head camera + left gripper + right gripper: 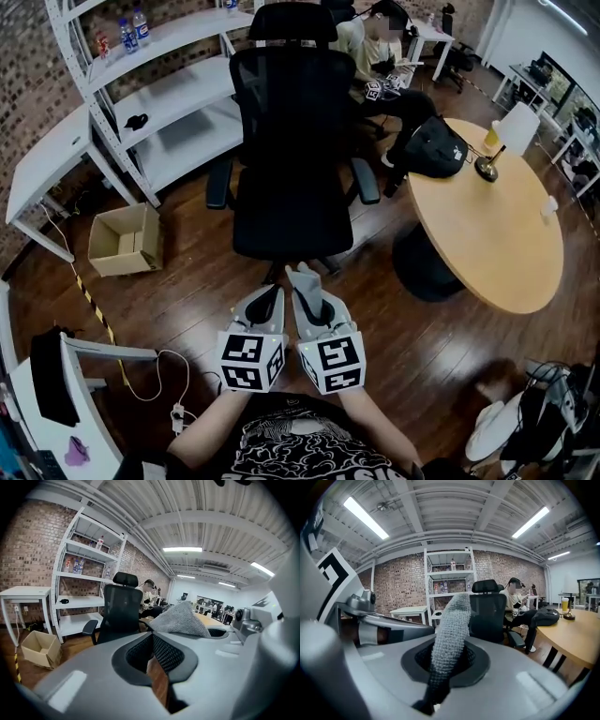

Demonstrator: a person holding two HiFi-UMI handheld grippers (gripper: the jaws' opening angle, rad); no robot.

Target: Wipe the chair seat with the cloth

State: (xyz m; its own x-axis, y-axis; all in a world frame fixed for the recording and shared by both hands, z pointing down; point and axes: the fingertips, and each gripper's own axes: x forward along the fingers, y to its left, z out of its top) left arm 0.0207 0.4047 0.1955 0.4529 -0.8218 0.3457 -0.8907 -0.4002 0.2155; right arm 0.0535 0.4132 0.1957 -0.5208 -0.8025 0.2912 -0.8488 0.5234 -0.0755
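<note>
a round wooden table (506, 253) stands at the right on the dark plank floor (187, 309) — on it a black bag (436, 145), a white lamp (514, 129) and a glass of orange drink (492, 139). white shelving (187, 89) lines the brick wall, with bottles (134, 30) on top. an open cardboard box (124, 240) sits on the floor nearby — a seated person (380, 52) is farther back.

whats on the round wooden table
A black bag, a white-shaded lamp, an orange drink and a small white cup. Whatever lies behind the bag is covered.
</note>
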